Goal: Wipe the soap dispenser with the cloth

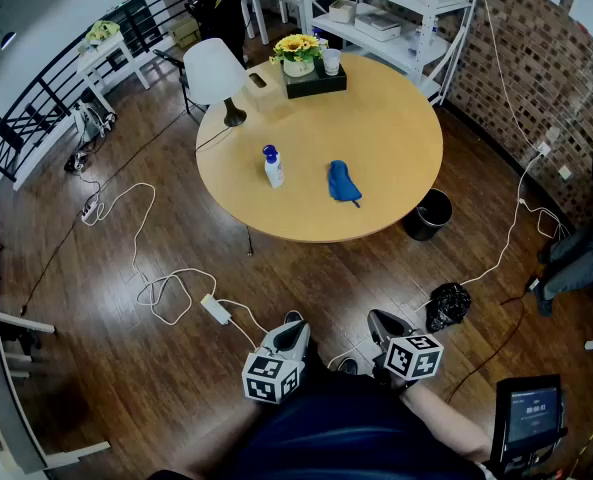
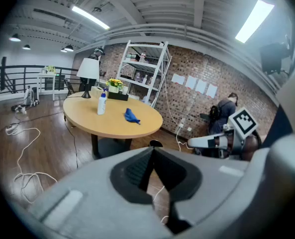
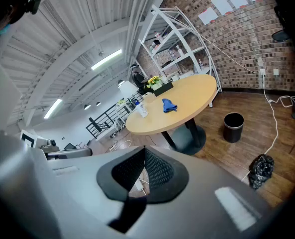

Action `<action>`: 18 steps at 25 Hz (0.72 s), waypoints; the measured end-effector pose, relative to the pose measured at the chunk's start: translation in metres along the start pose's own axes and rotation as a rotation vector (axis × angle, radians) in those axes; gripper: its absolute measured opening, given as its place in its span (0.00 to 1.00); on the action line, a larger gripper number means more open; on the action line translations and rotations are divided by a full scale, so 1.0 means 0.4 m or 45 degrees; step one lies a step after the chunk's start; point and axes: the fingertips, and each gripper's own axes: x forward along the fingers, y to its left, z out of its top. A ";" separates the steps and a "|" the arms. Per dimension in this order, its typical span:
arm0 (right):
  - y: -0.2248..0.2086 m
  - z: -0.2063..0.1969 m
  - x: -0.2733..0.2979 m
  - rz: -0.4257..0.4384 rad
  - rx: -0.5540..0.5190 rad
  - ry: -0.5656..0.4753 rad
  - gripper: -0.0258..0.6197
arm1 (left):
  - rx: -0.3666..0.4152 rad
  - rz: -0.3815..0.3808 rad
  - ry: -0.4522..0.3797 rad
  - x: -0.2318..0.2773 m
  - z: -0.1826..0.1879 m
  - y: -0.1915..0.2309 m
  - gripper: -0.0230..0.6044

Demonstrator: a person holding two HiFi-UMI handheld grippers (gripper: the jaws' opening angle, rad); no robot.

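A white soap dispenser (image 1: 273, 167) with a blue pump stands upright on the round wooden table (image 1: 396, 128). A crumpled blue cloth (image 1: 343, 182) lies just right of it. Both also show in the left gripper view, dispenser (image 2: 102, 103) and cloth (image 2: 132, 115), and in the right gripper view, dispenser (image 3: 143, 109) and cloth (image 3: 169, 105). My left gripper (image 1: 292, 330) and right gripper (image 1: 382, 321) hang low near my body, well short of the table. Each is shut with nothing between its jaws, as the left gripper view (image 2: 152, 150) and right gripper view (image 3: 144, 149) show.
A white lamp (image 1: 216, 74) and a tray with yellow flowers (image 1: 303, 60) stand at the table's far side. A black bin (image 1: 432, 213) sits by the table's right edge. White cables and a power strip (image 1: 214, 309) lie on the wooden floor, with a black bag (image 1: 447, 305).
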 end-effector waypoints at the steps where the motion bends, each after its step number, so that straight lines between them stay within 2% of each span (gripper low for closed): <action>1: 0.001 0.002 0.027 -0.001 -0.005 0.013 0.06 | -0.013 -0.008 -0.003 0.016 0.006 0.021 0.04; 5: -0.015 0.035 0.142 -0.039 -0.008 0.043 0.06 | -0.013 -0.032 -0.019 0.100 0.041 0.128 0.04; 7: -0.033 0.073 0.205 -0.083 0.001 0.052 0.06 | 0.046 -0.035 -0.032 0.154 0.078 0.195 0.04; 12: -0.019 0.215 0.381 -0.124 -0.026 0.063 0.06 | 0.225 -0.102 -0.078 0.271 0.265 0.312 0.04; 15: 0.017 0.291 0.474 -0.115 -0.056 0.060 0.06 | 0.211 -0.157 -0.067 0.319 0.350 0.380 0.07; 18: 0.038 0.351 0.553 -0.121 -0.091 0.060 0.06 | 0.217 -0.168 -0.045 0.359 0.405 0.463 0.07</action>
